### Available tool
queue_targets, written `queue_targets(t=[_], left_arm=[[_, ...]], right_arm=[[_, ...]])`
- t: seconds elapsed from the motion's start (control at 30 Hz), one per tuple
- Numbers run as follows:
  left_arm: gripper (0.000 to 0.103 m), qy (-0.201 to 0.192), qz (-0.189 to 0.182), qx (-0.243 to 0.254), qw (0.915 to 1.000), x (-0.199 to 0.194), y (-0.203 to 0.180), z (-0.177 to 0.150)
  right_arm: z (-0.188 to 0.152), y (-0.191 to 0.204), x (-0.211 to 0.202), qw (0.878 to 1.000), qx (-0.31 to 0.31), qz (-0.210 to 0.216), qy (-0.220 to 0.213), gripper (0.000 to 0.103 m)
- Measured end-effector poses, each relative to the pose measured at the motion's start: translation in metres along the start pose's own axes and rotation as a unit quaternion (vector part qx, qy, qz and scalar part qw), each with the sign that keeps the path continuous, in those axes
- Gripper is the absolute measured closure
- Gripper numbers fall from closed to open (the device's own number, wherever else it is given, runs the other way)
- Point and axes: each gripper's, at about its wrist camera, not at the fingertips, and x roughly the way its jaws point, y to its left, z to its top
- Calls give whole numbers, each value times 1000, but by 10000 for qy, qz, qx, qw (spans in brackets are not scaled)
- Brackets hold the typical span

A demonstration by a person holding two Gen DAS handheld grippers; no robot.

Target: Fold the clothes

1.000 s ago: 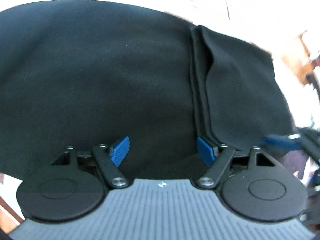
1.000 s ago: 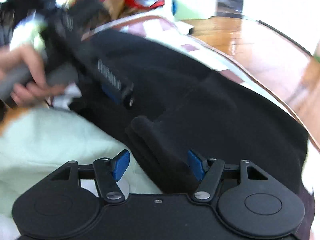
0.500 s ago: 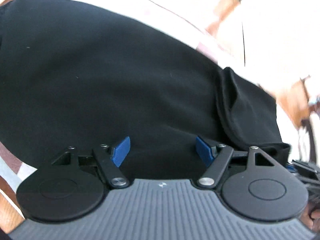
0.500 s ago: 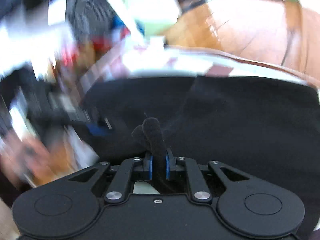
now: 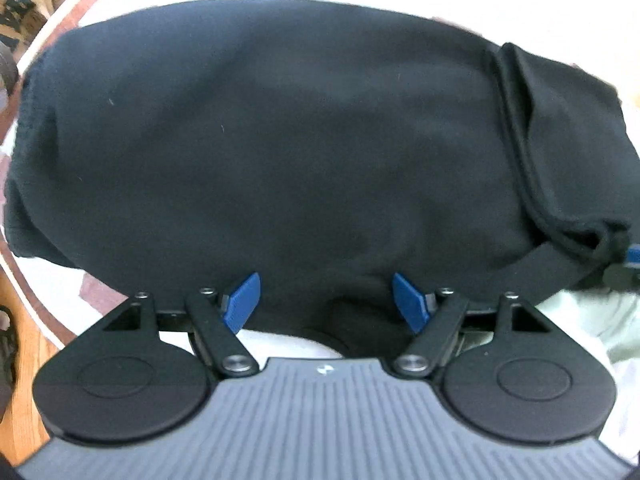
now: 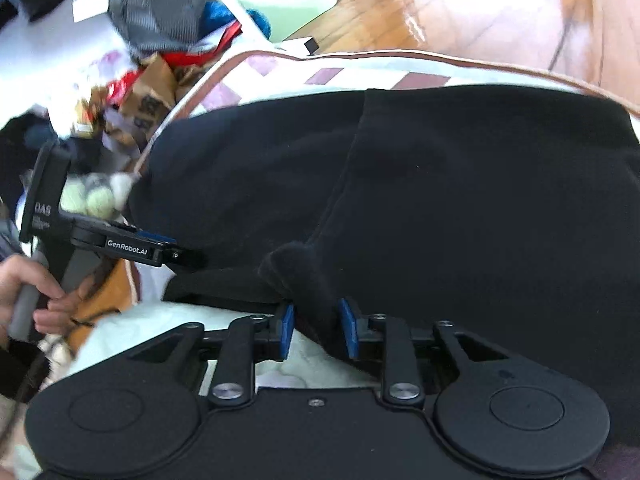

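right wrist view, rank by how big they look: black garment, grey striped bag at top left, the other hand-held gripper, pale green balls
1. black garment, by far
2. grey striped bag
3. left hand-held gripper body; close to the bag, and nearer the camera, so unsure
4. pale green balls

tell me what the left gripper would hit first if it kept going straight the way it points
Most likely the black garment: the left gripper is open and points down at its near edge, nothing else in front, though the depth is hard to judge.
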Motion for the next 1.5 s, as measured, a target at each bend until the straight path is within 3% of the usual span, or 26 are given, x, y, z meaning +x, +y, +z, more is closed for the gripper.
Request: queue_targets(t=[0.1, 0.17, 0.27, 0.37, 0.5, 0.6, 0.63, 0.73, 0.77, 0.8, 0.83, 0.87, 0.9, 0.93, 1.0, 1.13, 1.27, 1.33, 1.43, 1.5], left_arm=[[30, -345, -506, -164, 9980, -13, -3, 4], [29, -515, -908, -291, 9941, -17, -4, 8], [28, -511, -1475, -572, 9861, -8, -10, 19], [28, -174, -2088, -885, 9738, 21, -19, 28], [27, 418, -2351, -1064, 9652, 54, -38, 40], [11, 649, -2433, -945, 9632, 63, -53, 46], [11, 716, -2623, -914, 9580, 64, -58, 49], [13, 1262, -3300, -1493, 9235, 76, -63, 52], [16, 1363, -3333, -1539, 9201, 79, -68, 52], [24, 1395, -3295, -1439, 9226, 80, -74, 53], [42, 1368, -3188, -1279, 9292, 80, -82, 54], [53, 1333, -3020, -1076, 9378, 80, -90, 54], [80, 1281, -2913, -935, 9434, 80, -95, 54], [93, 1227, -2815, -803, 9483, 79, -101, 53], [93, 1026, -2843, -736, 9504, 73, -107, 54], [93, 714, -2829, -571, 9548, 60, -118, 58], [93, 301, -2769, -154, 9603, 36, -136, 59], [93, -49, -2855, 49, 9584, 16, -142, 61], [93, -632, -2788, 175, 9581, -14, -143, 59], [93, -969, -2504, 114, 9632, -22, -135, 55]], right_arm=[[-6, 1, -3, 9998, -123, -137, -80, 72], [-7, 1, -6, 9997, -165, -114, -165, 89], [-4, 0, -10, 9996, -36, 30, -295, 90], [-4, -3, -11, 9997, 7, 11, -262, 90], [-1, 8, 0, 9999, -81, -57, -140, 81], [-3, 21, 7, 9989, -386, -240, -82, 73], [-4, 25, 7, 9982, -508, -291, -88, 69], [-6, 32, 8, 9970, -681, -359, -109, 62], [-6, 32, 8, 9971, -673, -343, -116, 61], [-5, 33, 8, 9973, -647, -315, -128, 59], [-3, 32, 8, 9976, -608, -280, -147, 58], [-2, 31, 8, 9980, -560, -240, -168, 58], [-1, 31, 9, 9983, -513, -199, -185, 55], [0, 31, 10, 9984, -488, -188, -195, 55], [2, 32, 14, 9981, -518, -269, -193, 54], [-2, 41, 19, 9924, -857, -858, -220, 53], [-1, 35, 8, 9941, -508, -787, -542, 52], [-1, 42, -3, 9914, -679, -753, -830, 71], [-1, 58, -15, 9846, -1065, -764, -1160, 73], [2, 66, -13, 9842, -1174, -667, -1148, 73]])
